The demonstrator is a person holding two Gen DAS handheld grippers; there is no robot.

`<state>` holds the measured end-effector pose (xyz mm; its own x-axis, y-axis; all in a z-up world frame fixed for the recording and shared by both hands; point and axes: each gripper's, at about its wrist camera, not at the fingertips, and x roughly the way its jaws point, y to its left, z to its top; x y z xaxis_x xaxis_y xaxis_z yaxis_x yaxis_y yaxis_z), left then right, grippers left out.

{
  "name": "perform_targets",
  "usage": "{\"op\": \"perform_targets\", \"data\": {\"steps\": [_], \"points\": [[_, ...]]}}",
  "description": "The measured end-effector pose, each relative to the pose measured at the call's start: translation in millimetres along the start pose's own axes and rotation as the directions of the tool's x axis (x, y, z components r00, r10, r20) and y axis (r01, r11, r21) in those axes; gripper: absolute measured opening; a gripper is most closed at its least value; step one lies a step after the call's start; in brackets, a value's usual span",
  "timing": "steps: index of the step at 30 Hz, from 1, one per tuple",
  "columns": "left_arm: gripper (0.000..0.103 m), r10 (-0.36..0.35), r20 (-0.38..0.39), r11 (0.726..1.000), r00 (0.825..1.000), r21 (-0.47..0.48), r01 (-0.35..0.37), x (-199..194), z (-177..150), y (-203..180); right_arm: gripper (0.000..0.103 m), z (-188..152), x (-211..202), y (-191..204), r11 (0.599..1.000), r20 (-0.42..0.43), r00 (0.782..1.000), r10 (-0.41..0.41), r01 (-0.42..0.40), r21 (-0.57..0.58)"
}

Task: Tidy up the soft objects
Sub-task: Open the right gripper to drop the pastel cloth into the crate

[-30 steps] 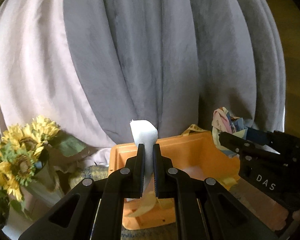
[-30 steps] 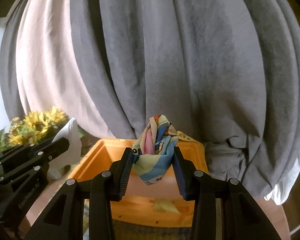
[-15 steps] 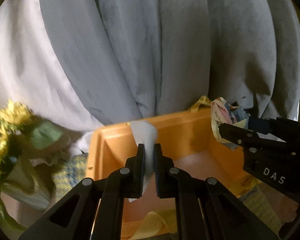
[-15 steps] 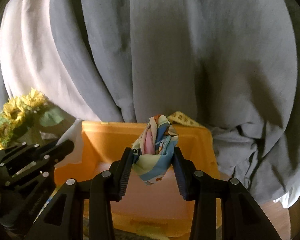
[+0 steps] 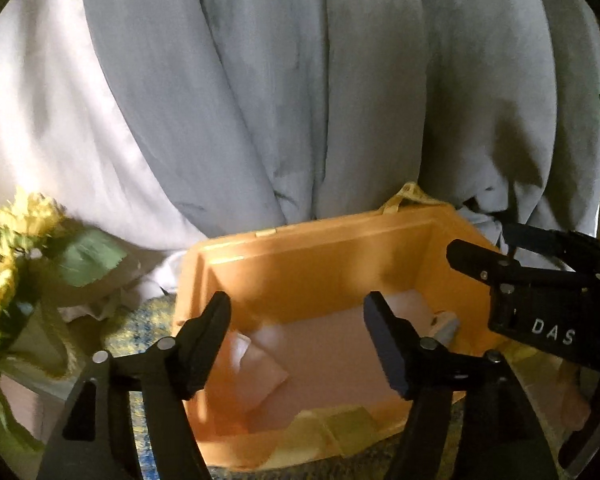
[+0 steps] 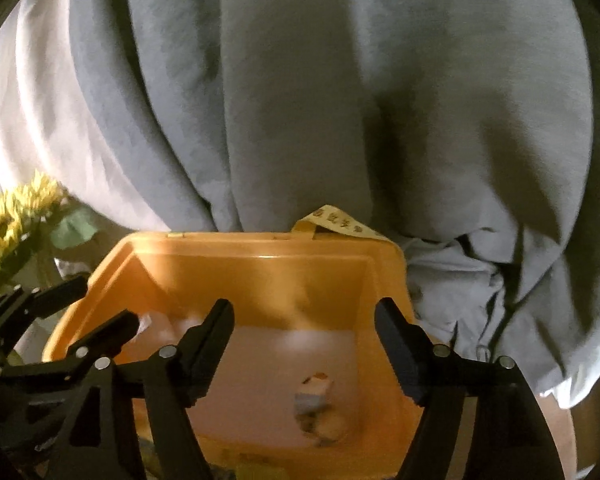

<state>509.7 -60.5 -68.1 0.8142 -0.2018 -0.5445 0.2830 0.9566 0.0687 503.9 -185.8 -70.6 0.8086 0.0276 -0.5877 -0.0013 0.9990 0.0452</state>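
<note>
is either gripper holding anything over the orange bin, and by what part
Nothing is held. The left gripper and right gripper are both opening with nothing between their jaws, over the orange bin.

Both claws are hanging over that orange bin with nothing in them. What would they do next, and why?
Probably lift both away for more items: the left gripper and right gripper jaws are opening empty, and the colourful cloth already lies in the orange bin.

White letters "DAS" on the black right tool, unreadable printed characters on a yellow tag
</note>
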Motion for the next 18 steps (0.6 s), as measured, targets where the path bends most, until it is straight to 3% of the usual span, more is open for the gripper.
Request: {"op": "perform_targets", "data": {"steps": [11,18], "points": [[0.089,0.045,0.137,0.999,0.990,-0.021,-0.042,-85.0,5.3,-5.3,0.082,1.8,-81.3,-1.3,0.999,0.135,0.990,-0.030,0.025,0.034],[0.089,0.083,0.182,0.996,0.980,-0.026,-0.080,-133.2,-5.5,-8.8,0.082,-5.7,-129.1,5.3,0.999,0.192,0.981,-0.026,0.022,0.024]]}}
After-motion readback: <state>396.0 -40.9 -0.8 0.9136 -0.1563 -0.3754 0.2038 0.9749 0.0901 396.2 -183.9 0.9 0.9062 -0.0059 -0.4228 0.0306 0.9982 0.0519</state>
